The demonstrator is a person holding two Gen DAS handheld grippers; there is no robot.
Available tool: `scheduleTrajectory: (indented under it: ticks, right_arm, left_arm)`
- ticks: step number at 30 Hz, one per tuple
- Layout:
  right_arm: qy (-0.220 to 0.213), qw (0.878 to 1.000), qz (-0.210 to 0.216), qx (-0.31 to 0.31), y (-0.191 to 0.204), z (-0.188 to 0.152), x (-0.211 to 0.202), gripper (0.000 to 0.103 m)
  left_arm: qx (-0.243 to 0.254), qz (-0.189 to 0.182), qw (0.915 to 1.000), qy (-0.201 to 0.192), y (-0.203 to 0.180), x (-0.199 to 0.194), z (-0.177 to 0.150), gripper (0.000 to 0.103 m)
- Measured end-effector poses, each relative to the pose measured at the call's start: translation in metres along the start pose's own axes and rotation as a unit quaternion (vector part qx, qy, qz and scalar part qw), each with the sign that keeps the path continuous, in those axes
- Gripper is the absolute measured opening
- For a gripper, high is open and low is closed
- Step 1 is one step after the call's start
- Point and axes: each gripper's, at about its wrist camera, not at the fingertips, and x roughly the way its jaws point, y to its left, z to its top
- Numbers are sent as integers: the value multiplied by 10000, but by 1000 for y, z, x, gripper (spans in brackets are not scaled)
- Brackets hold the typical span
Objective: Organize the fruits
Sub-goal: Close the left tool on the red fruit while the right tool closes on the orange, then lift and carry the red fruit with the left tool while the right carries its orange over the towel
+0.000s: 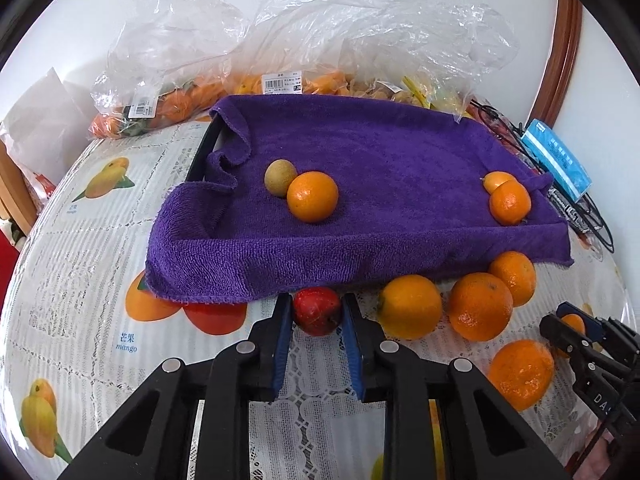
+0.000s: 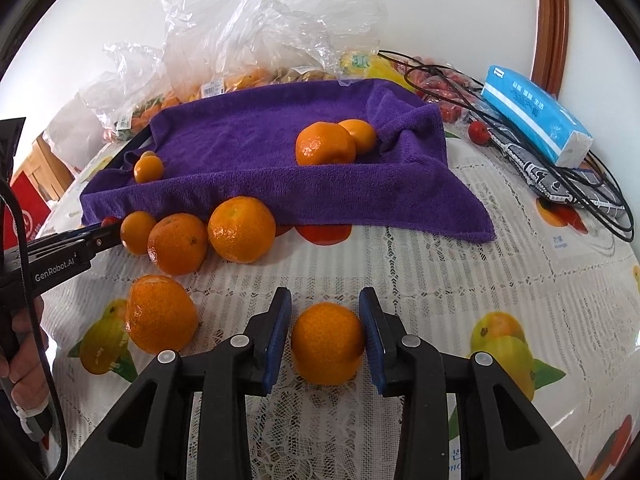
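The left tongs grip a small round red fruit beside the draped purple towel. The right tongs clamp a round orange mandarin on the lace-covered desk.

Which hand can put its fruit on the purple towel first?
Probably the left. Its gripper holds the red fruit right at the purple towel's front edge. The right gripper holds an orange farther back.
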Motion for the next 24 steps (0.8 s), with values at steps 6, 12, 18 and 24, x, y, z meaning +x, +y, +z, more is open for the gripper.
scheduleTrajectory:
  ticks: [6,12,18,24]
  right_arm:
    - [-35,10000,-56,60,-2,1,-2,32]
    - [-105,9999,-76,13,6,1,-13,32]
    - [-427,9989,-164,-124,13,15,-38,32]
    - [-668,9973,-279,-99,13,47,-44,32]
  left_arm:
    - [-131,-178,9997,-58,7,-5,2,23]
    - [-24,-305,9995,-85,3,-14,-3,23]
    - [38,-365,9992,-152,-1,-26,-7,23]
    - [47,-290,9987,-427,1,-48,9,23]
